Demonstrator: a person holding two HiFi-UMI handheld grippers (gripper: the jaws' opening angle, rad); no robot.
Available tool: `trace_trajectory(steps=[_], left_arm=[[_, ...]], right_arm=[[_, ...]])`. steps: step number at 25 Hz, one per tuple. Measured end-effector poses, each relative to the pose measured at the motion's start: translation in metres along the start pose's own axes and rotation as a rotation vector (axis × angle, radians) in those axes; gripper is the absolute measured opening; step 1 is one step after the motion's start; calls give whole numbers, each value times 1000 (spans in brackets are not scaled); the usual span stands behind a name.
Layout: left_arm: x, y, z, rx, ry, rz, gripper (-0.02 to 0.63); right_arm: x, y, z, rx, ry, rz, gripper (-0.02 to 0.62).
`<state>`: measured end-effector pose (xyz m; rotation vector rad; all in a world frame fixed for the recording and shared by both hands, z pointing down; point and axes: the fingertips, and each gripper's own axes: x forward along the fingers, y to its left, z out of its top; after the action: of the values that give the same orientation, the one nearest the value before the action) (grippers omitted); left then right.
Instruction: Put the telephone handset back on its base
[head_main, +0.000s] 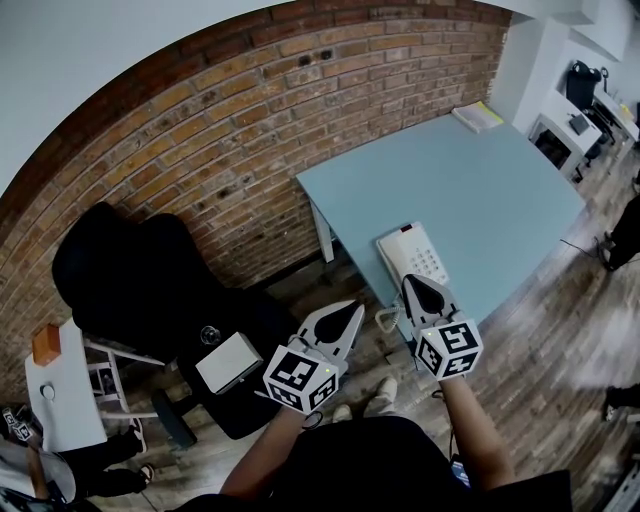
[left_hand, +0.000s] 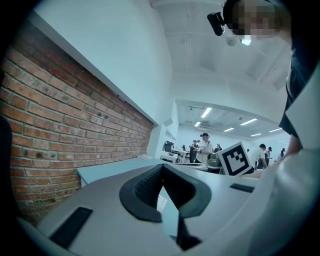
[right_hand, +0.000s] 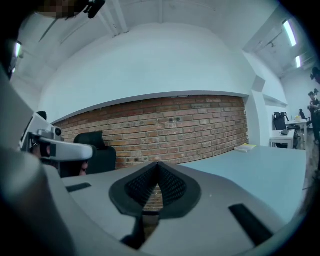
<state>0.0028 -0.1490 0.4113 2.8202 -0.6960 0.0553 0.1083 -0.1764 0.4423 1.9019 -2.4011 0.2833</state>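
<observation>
A white telephone (head_main: 415, 252) with a keypad lies at the near edge of the light blue table (head_main: 470, 190). Its handset seems to rest along the base's left side, and a coiled cord (head_main: 385, 318) loops off the table edge below it. My right gripper (head_main: 411, 281) hovers over the phone's near end, jaws shut and empty; in the right gripper view its gripper (right_hand: 158, 165) points at the brick wall. My left gripper (head_main: 354, 306) is held off the table, left of the phone, also shut and empty. In the left gripper view its gripper (left_hand: 161, 168) faces across the table top.
A brick wall (head_main: 250, 150) runs behind the table. A black office chair (head_main: 130, 270) stands to the left with a white box (head_main: 228, 362) on its seat. A small white stand (head_main: 60, 390) carries an orange block. Papers (head_main: 478, 115) lie at the table's far corner.
</observation>
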Motion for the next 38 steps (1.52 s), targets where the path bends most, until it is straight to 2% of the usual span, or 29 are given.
trace_trajectory(steps=[8,23,38], left_arm=[[-15,1,7,14,-20,6,9],[-48,-7,6,18,-21,-47,9],[-72,-9,-4,-10,-27,-100,9]], right_arm=[[-16,13,2,-11,0,-29,12],[-37,45,-3,16,-9,-74,12],[-54,80,-2,-6,-12,-96,12]])
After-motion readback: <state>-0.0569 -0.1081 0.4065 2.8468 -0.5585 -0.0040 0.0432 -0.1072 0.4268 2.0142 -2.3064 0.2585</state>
